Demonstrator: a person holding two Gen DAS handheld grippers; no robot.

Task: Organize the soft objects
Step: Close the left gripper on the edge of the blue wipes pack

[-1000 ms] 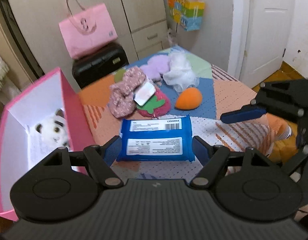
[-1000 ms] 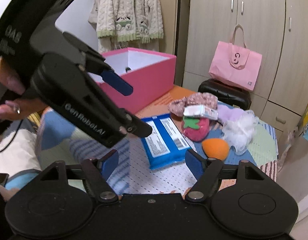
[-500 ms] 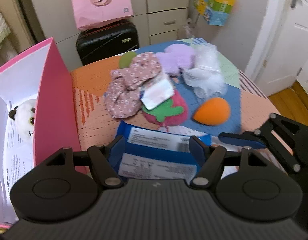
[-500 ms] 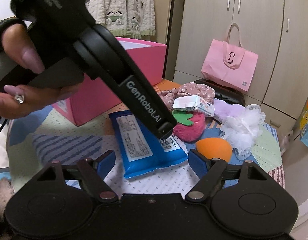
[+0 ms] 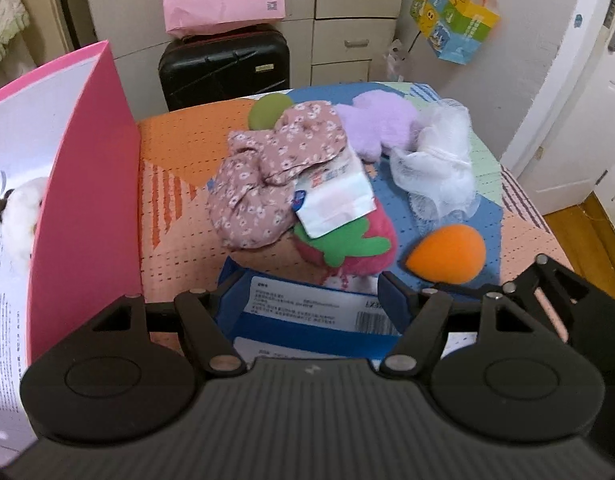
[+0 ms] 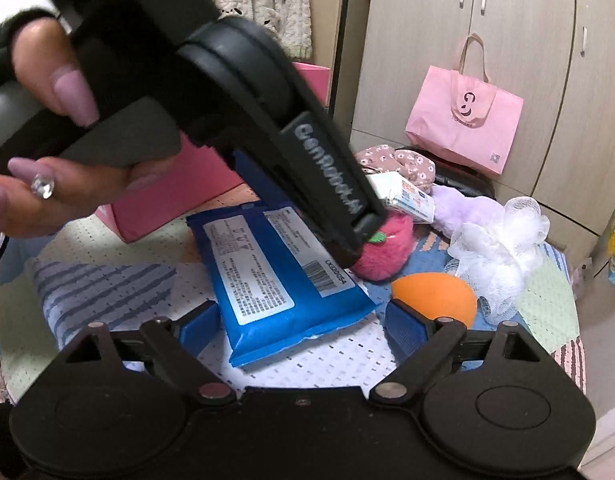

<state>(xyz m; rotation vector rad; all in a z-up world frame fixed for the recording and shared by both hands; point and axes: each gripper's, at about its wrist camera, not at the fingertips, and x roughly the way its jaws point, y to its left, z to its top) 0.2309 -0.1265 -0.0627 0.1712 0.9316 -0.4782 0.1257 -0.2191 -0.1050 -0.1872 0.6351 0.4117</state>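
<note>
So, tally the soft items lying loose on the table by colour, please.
Blue: 1, wipes pack
Pink: 2, floral scrunchie, strawberry plush
Orange: 1, sponge
White: 2, mesh pouf, tissue packet
Purple: 1, plush
Green: 1, puff
Total: 8

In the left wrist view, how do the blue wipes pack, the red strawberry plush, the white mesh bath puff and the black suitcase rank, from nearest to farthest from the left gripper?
1. Blue wipes pack: between the fingers of the left gripper.
2. Red strawberry plush: just beyond the pack.
3. White mesh bath puff: farther back, to the right.
4. Black suitcase: beyond the table's far edge.
</note>
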